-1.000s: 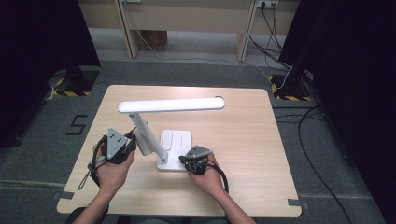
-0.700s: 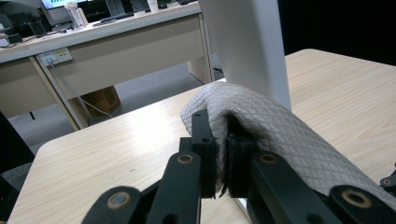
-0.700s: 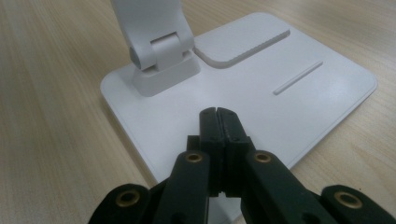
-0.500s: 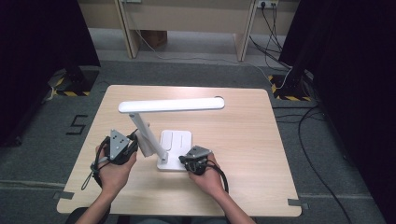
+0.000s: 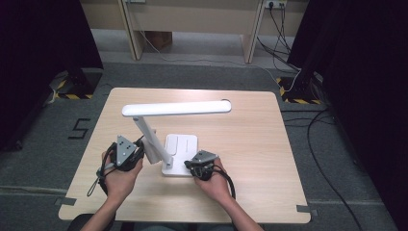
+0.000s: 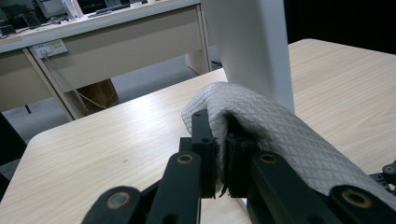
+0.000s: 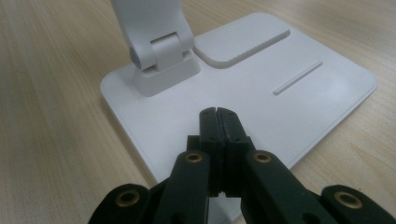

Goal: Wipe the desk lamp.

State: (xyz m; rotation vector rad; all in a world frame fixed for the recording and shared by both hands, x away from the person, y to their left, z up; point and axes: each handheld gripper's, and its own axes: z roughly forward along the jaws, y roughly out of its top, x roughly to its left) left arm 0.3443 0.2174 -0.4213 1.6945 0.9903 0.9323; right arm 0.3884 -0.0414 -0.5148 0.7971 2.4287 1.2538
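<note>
A white desk lamp stands mid-table, with a flat base (image 5: 182,154), a slanted arm (image 5: 150,139) and a long horizontal head (image 5: 176,108). My left gripper (image 5: 137,153) is beside the lamp arm, shut on a grey quilted cloth (image 6: 261,126) that drapes over its right jaw; the cloth lies against the white arm (image 6: 252,42). My right gripper (image 5: 195,166) rests with its jaws pressed together, tips (image 7: 217,113) on the near edge of the lamp base (image 7: 299,93), close to the arm's hinge (image 7: 161,56). Nothing is between the right jaws.
The wooden table (image 5: 250,139) has bare room to the right and behind the lamp. Black curtains flank both sides. A desk with cables (image 5: 192,19) stands beyond the far edge. Tape marks a number on the floor (image 5: 79,129) at left.
My left gripper with the cloth has shifted slightly along the lamp arm. The right gripper has stayed on the base.
</note>
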